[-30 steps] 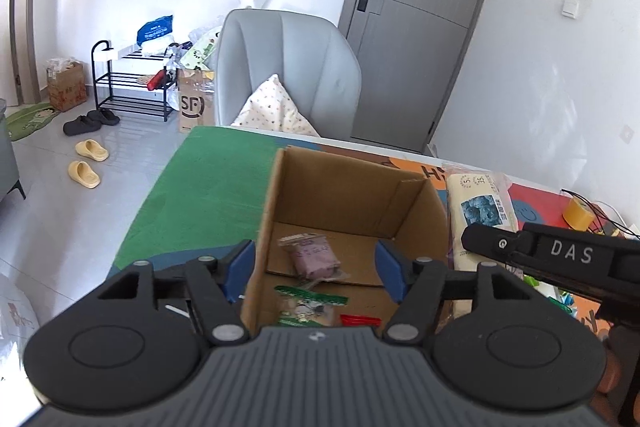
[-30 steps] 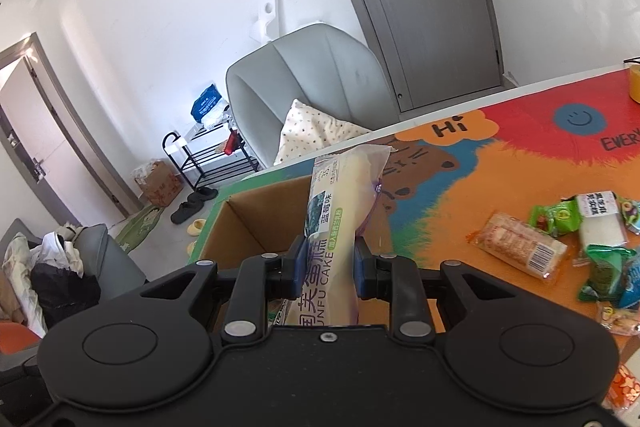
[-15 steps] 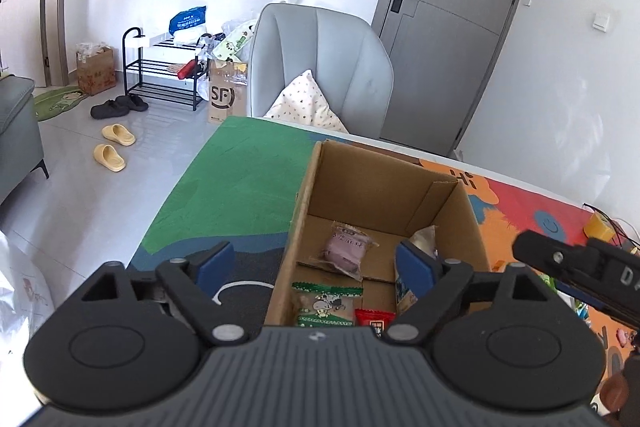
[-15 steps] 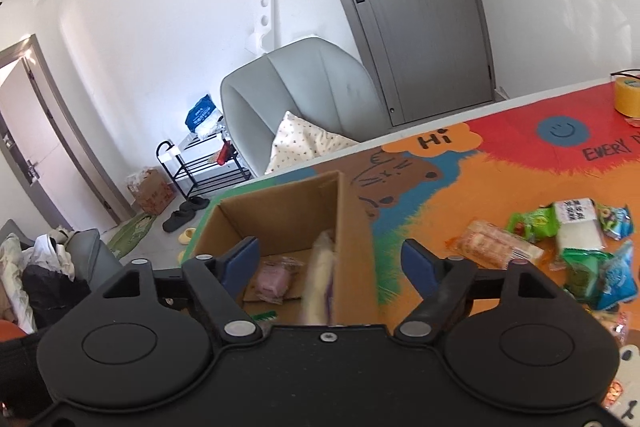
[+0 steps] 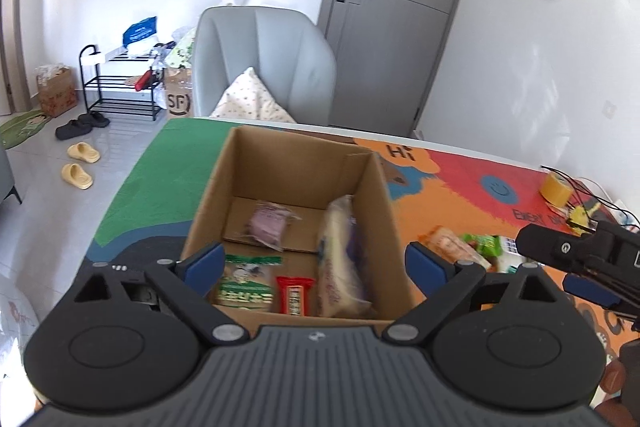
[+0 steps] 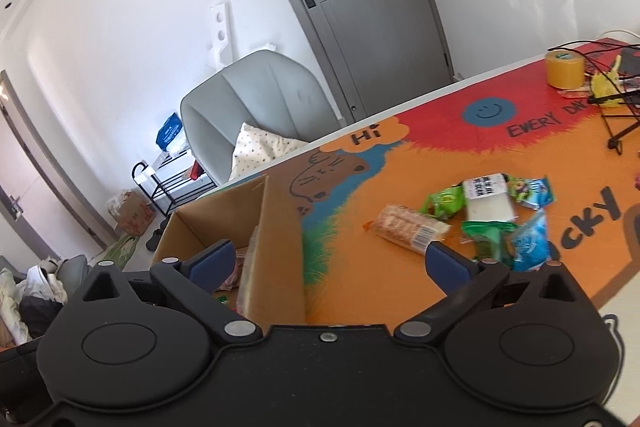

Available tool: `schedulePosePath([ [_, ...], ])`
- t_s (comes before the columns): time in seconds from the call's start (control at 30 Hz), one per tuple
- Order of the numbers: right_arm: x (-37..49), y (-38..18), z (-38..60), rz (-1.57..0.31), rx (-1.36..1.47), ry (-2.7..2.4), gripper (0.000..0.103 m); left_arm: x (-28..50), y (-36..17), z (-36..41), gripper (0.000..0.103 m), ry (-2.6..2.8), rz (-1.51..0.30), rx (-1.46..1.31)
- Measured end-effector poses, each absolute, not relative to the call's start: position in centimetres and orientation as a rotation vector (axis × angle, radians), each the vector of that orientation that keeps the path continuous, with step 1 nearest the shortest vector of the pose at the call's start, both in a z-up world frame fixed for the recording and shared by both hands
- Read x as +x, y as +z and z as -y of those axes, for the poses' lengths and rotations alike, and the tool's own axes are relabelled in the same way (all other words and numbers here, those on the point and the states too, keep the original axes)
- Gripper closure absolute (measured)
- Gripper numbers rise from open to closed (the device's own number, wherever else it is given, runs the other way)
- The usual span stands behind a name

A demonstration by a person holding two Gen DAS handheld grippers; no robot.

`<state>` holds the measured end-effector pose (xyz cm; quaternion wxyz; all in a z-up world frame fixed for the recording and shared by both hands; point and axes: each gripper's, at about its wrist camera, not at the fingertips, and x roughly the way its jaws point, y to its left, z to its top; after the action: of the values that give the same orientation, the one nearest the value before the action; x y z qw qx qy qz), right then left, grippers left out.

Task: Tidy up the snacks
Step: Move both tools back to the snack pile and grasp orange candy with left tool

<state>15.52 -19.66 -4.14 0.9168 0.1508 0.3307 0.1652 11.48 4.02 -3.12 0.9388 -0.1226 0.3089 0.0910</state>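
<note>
1. Cardboard box stands open on the colourful table mat, near the mat's green end; the right wrist view shows it too.
2. Inside the box, a long pale cake packet leans against the right wall, its top end up toward the rim.
3. A pink packet lies on the box floor toward the far side, apart from the cake packet.
4. A green-and-white packet and a small red packet lie side by side at the near wall.
5. The left gripper hovers over the near edge of the box, blue pads spread wide, nothing between them.
6. The right gripper is spread wide as well and carries nothing; its left finger is over the box, its right finger over the mat.
7. Loose snacks sit clustered on the orange part of the mat, right of the box: a clear-wrapped biscuit packet, green packets, a white one and blue ones, several touching.
8. A roll of yellow tape stands at the far end of the mat, beside black cables.
9. A grey armchair with a spotted cushion stands behind the table.
</note>
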Motion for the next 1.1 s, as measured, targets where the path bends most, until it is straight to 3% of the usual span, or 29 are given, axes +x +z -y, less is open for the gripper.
schedulePosePath([
  [1.1,12.6,-7.0,32.7,-0.716,0.418,0.166,0.0,11.9,-5.8,7.9,0.007,-0.018,-0.717,-0.189],
])
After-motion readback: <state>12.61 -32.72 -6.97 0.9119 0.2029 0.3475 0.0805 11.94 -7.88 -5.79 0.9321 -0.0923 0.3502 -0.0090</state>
